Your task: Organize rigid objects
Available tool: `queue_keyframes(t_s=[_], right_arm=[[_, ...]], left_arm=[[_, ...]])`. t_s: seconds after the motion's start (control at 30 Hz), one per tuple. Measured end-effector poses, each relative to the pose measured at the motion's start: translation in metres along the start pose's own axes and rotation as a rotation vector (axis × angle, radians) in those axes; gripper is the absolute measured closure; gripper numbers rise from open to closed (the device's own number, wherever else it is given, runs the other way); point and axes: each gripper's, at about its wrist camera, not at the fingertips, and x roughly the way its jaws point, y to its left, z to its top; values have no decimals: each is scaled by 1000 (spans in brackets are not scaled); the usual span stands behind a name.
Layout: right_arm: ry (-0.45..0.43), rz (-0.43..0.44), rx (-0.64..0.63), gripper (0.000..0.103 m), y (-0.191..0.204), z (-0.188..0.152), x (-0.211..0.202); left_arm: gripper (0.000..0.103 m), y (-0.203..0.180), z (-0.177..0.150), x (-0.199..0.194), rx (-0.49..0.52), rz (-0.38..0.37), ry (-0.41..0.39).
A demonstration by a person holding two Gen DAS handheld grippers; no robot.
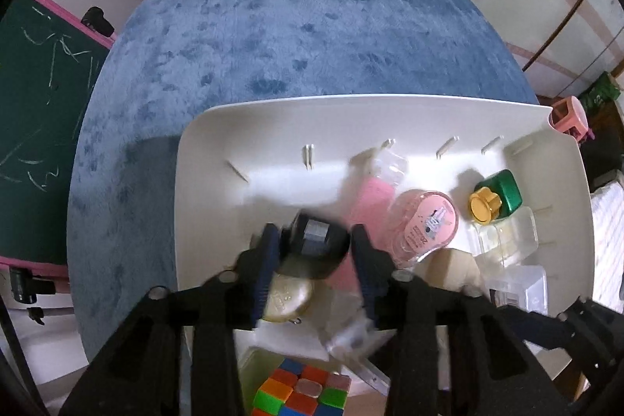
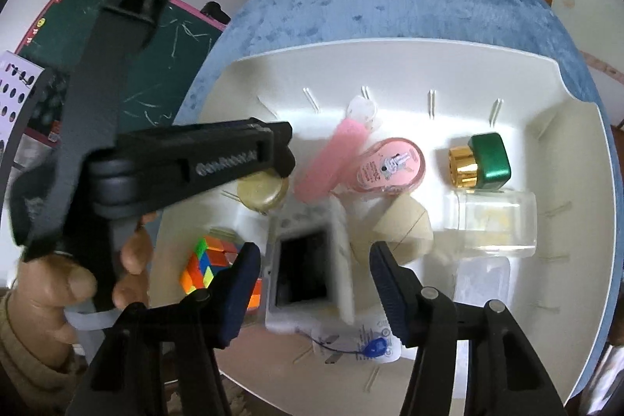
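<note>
Clutter fills the white tray [image 2: 390, 53] on the blue cloth [image 1: 304, 26]. Taking the green-and-gold bottle [image 2: 479, 162] as landmark: a clear jar [image 2: 493, 223] lies just in front of it, a pink tape dispenser [image 2: 390, 164] and a pink stick [image 2: 335, 158] to its left, a round gold tin [image 2: 261, 193] further left. The left gripper [image 1: 314, 260] stands part open around a dark, blurred object [image 1: 316, 240] — possibly just released, pads apparently clear of it. The right gripper [image 2: 314, 283] is part open over a white box [image 2: 308, 260] with a dark opening, not pressing it. A colour cube [image 2: 204, 260] sits beside the box, half hidden by a finger.
</note>
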Motion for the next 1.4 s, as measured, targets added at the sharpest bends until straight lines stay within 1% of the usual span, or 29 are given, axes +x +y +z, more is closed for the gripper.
queue_keyframes(t_s=[0.07, 0.13, 0.17, 0.33, 0.53, 0.63, 0.87, 0.97, 1.13, 1.2, 1.23, 1.27, 1.4], right_arm=[[-15, -14, -16, 39, 1, 1, -6], [-32, -30, -34, 38, 3, 1, -12], [-38, -38, -41, 38, 3, 0, -15], [-72, -67, -56, 38, 2, -2, -34], [-117, -99, -73, 38, 3, -4, -58], [-134, -106, -65, 38, 3, -8, -74], [-191, -138, -27, 38, 1, -12, -105], [-212, -147, -3, 38, -1, -12, -118], [-248, -174, 28, 37, 0, -13, -143], [-257, -176, 48, 35, 0, -12, -153], [-267, -177, 61, 31, 0, -11, -159], [-276, -182, 69, 30, 2, -11, -164], [-319, -226, 68, 29, 10, -8, -184]], left_arm=[[33, -2, 0, -5, 2, 8, -13], [25, -4, -1, -13, 3, 25, -43], [24, -5, -1, -16, 5, 30, -52], [24, -10, -4, -30, 12, 27, -56], [24, -14, -14, -55, 4, -3, -61], [24, -16, -18, -70, -11, -15, -54], [24, -17, -25, -107, -31, -26, -67], [24, -17, -28, -126, -38, -30, -95], [24, -17, -31, -155, -57, -12, -151], [24, -16, -31, -166, -69, -11, -170], [24, -16, -32, -171, -72, -10, -180], [24, -17, -32, -175, -74, -6, -191], [24, -18, -34, -194, -81, 16, -225]])
